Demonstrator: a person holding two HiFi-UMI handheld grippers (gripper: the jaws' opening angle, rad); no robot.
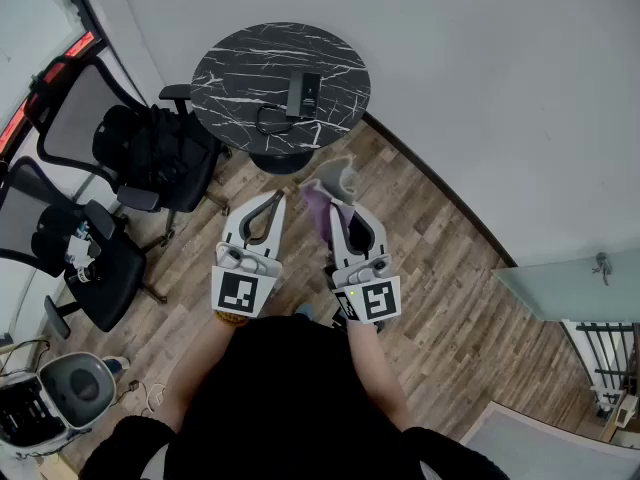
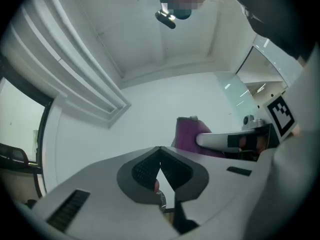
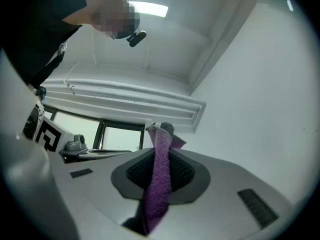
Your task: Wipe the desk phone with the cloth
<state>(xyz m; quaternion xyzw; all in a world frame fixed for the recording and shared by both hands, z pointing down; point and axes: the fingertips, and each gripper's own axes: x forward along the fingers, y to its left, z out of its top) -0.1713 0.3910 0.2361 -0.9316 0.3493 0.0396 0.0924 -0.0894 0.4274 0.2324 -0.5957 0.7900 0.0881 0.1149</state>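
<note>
A black desk phone [image 1: 303, 92] with a coiled cord lies on a round black marble table [image 1: 240, 68], well ahead of both grippers. My right gripper [image 1: 337, 206] [image 3: 161, 153] is shut on a purple and grey cloth [image 1: 328, 192] [image 3: 159, 184], which sticks up out of the jaws. My left gripper [image 1: 268, 202] [image 2: 160, 152] is shut with nothing in it; its tips touch. Both gripper views point up at the ceiling and wall, so neither shows the phone. The cloth [image 2: 187, 134] and the right gripper's side [image 2: 235, 140] appear in the left gripper view.
Two black office chairs [image 1: 150, 158] [image 1: 85, 258] stand left of the table, one carrying a dark bag. A white wall [image 1: 480, 88] curves behind the table. A bin [image 1: 75, 388] sits at lower left, a glass panel [image 1: 560, 283] at right. Wooden floor [image 1: 450, 298] lies underfoot.
</note>
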